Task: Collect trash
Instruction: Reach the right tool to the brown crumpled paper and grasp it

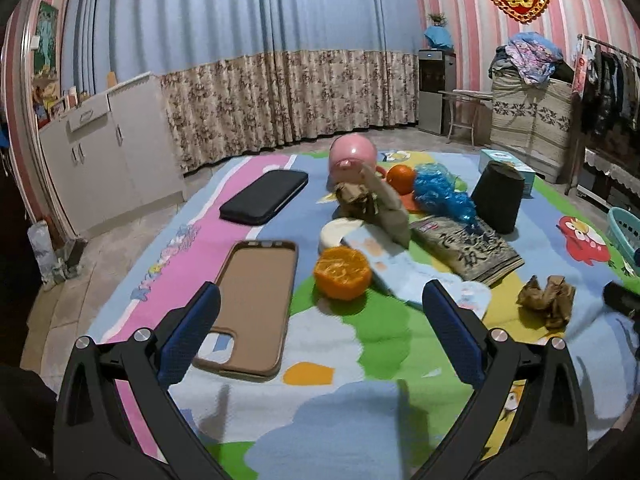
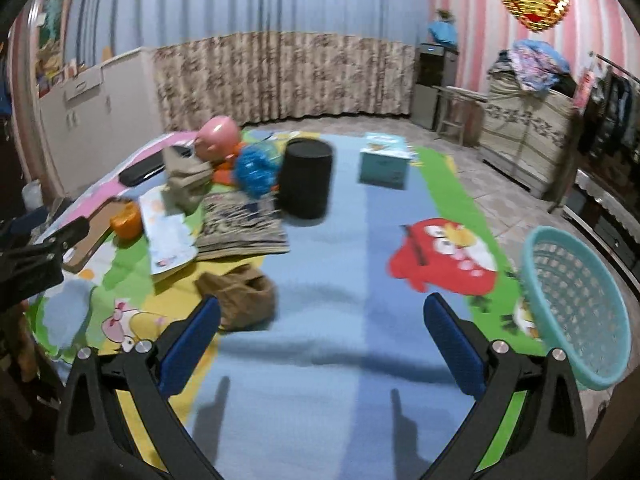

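Note:
My left gripper (image 1: 320, 312) is open and empty above the cartoon mat (image 1: 328, 364), just short of a peeled orange half (image 1: 343, 273). A crumpled brown paper ball (image 1: 547, 300) lies to its right; another brown paper wad (image 1: 360, 198) sits further back beside a blue plastic bag (image 1: 440, 194). My right gripper (image 2: 320, 320) is open and empty over the mat (image 2: 344, 320). The crumpled brown paper (image 2: 240, 300) lies by its left finger. A teal basket (image 2: 576, 308) stands at the right edge. The orange half (image 2: 127, 220) is far left.
On the mat are a brown phone case (image 1: 252, 300), a black case (image 1: 266, 196), a pink piggy bank (image 1: 352, 158), a whole orange (image 1: 401, 179), a black cylinder (image 1: 498, 196), a tissue box (image 2: 386, 158), a folded printed booklet (image 1: 468, 250) and a light-blue card (image 1: 392, 268).

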A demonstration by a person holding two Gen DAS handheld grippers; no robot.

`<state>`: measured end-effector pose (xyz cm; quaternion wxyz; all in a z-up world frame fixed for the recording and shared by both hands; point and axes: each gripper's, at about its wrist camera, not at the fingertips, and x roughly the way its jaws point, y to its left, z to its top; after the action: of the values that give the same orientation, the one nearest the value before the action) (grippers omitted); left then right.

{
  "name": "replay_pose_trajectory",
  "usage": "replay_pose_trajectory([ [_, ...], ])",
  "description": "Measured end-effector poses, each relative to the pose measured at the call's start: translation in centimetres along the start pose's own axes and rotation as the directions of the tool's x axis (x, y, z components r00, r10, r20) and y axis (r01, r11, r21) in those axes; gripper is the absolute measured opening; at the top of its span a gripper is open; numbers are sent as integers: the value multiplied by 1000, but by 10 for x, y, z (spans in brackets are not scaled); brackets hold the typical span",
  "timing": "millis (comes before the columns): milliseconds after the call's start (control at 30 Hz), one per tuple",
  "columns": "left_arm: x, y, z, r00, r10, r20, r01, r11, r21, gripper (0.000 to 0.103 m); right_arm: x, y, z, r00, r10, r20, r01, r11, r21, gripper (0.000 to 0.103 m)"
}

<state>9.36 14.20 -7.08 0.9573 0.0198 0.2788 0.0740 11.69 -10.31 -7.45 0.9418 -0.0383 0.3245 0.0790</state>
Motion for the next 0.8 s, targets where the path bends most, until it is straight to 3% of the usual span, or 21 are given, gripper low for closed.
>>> replay_pose_trajectory([
  [300,10,-4,-5,1000,-21,-20,21,1000,-3,98,39,32,4,995,39,-93,-45,997,-66,95],
  [367,12,-6,-3,999,-40,-32,40,999,-14,98,43,35,4,991,66,-114,-75,994,-81,71],
  [467,17,-20,0,997,-65,-49,65,998,-1,98,47,32,3,979,144,-141,-155,986,-67,48],
  [600,22,-47,3,994,-80,-73,84,994,66,98,36,19,5,981,163,-107,-169,984,-59,47],
  [800,37,-87,5,987,-87,-133,103,987,125,98,2,-46,26,997,80,-9,-79,996,29,47],
])
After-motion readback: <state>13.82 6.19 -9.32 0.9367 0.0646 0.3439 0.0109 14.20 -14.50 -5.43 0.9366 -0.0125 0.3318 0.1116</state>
